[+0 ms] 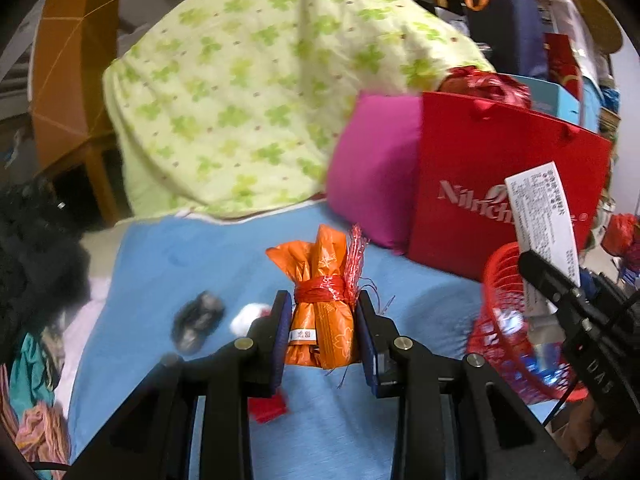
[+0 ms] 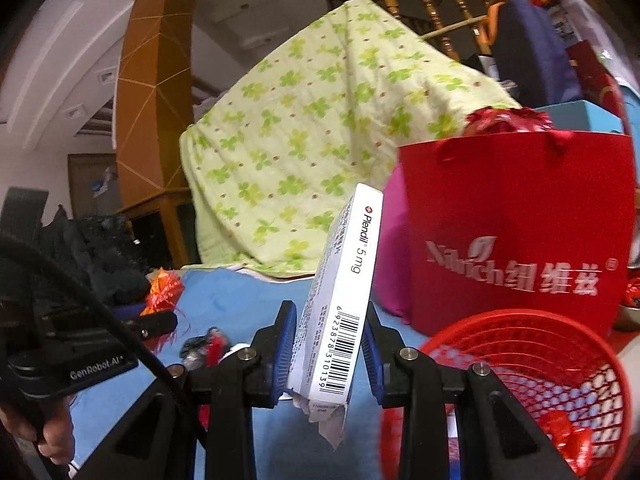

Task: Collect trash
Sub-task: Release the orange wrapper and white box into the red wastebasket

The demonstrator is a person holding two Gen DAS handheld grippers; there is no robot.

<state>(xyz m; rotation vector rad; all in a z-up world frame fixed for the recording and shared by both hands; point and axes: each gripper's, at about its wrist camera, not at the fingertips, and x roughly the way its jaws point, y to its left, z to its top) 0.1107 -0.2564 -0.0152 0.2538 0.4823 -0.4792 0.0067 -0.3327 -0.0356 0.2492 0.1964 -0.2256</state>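
My left gripper (image 1: 323, 312) is shut on an orange plastic bundle (image 1: 324, 300) tied with red string, held above the blue bed sheet (image 1: 200, 260). My right gripper (image 2: 330, 332) is shut on a white Plendil medicine box (image 2: 340, 300), held upright to the left of the red mesh basket (image 2: 540, 380). In the left wrist view the basket (image 1: 504, 320) is at the right, with the box (image 1: 544, 216) and the right gripper above it. Loose scraps lie on the sheet: a dark crumpled piece (image 1: 196, 318), a white bit (image 1: 250, 316) and a red piece (image 1: 268, 406).
A red Nilrich paper bag (image 1: 500, 184) and a pink pillow (image 1: 372, 168) stand behind the basket. A green clover quilt (image 1: 248, 92) is heaped at the back. Black clothing (image 1: 32, 256) lies at the left. Clutter is stacked at the far right.
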